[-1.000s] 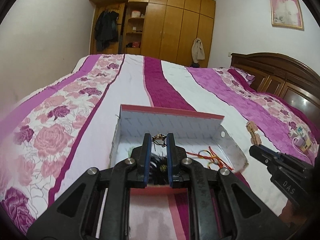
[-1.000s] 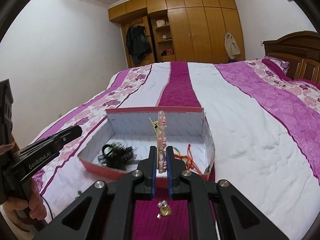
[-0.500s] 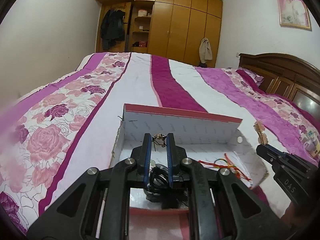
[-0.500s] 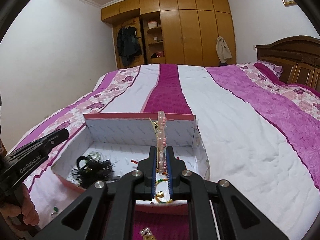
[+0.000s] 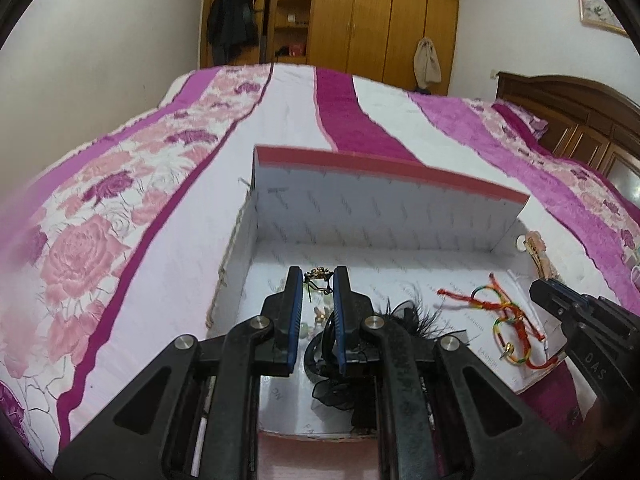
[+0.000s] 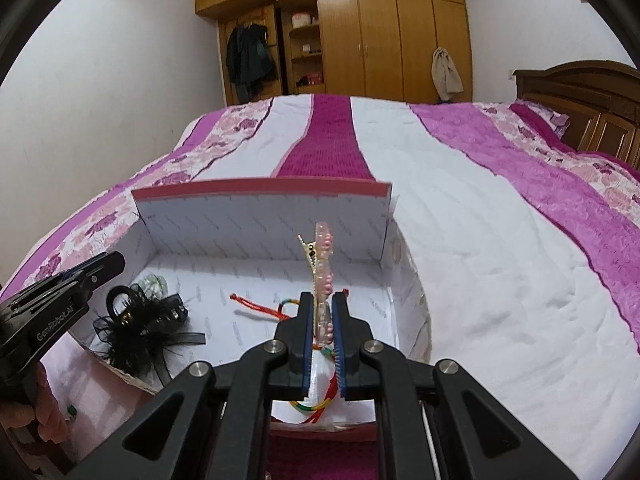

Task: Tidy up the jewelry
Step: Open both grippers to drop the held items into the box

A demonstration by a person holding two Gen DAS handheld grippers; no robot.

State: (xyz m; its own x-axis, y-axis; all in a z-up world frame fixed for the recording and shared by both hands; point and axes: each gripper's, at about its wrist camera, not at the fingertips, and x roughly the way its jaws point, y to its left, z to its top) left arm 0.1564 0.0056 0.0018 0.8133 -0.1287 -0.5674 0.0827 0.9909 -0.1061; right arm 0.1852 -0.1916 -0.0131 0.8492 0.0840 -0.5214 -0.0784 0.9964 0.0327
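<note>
— While both grippers hang over the box point(image 6: 260, 216), what's stored?
— Black hairpiece point(image 6: 140, 328) at nine o'clock, braided cords point(image 5: 504, 312). Left gripper point(image 5: 316, 280) pinches a gold earring point(image 5: 318, 276); right gripper point(image 6: 322, 304) clamps the pink clip point(image 6: 323, 264). Both unplaced.

Even, soft indoor light — heavy fisheye bending, dark vignetted corners — slight motion blur at edges.

A striped floral bedspread point(image 6: 472, 208) covers the bed before a wooden wardrobe point(image 6: 384, 32) and dark headboard point(image 6: 588, 100).
</note>
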